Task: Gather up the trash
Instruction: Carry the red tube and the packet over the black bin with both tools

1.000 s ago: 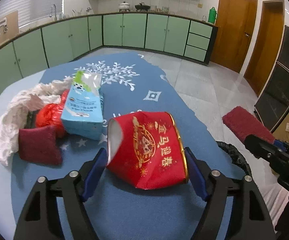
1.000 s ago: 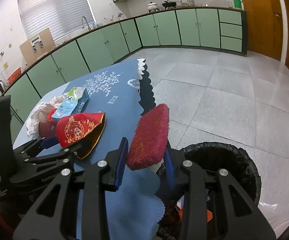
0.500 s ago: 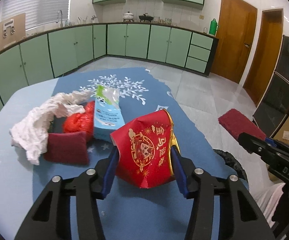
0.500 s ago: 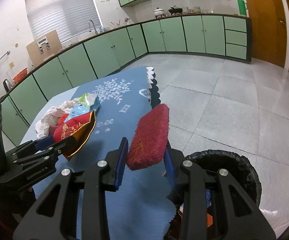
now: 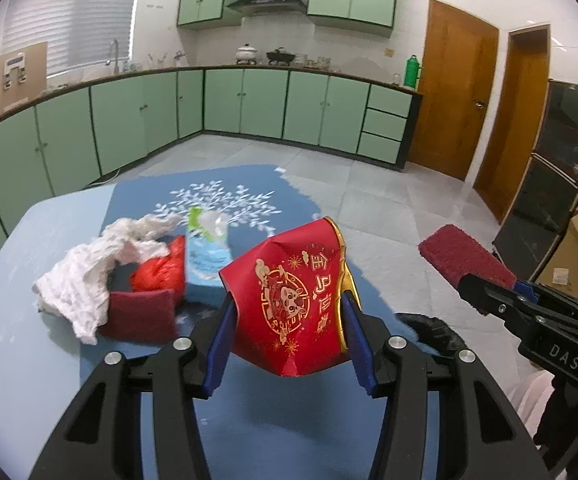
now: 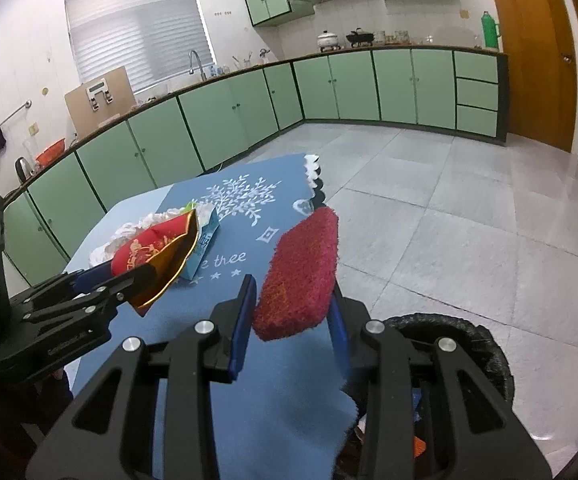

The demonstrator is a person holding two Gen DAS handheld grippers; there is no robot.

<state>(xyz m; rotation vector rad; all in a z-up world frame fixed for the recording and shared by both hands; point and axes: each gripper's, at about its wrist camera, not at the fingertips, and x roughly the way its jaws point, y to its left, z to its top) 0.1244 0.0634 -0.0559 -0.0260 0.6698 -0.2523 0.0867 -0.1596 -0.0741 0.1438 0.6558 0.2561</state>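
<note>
A kitchen with green cabinets [image 5: 249, 104] along the far walls and a grey tiled floor. In front, a table under a blue cloth [image 5: 137, 372] printed with a white tree. A black-lined trash bin [image 6: 477, 344] stands on the floor just off the table's near right edge. On the cloth lies a heap of trash — a crumpled white rag [image 5: 85, 272], a light-blue carton [image 5: 207, 264], a red plastic bag [image 5: 159, 272] and a dark red pad [image 5: 137, 314], all touching. The left gripper [image 5: 289, 344] is clamped on a crushed red paper cup [image 5: 293, 300] with gold print, held clear above the cloth. The right gripper [image 6: 289, 320] pinches a dark red scouring pad [image 6: 301, 276] — raised near the bin.
</note>
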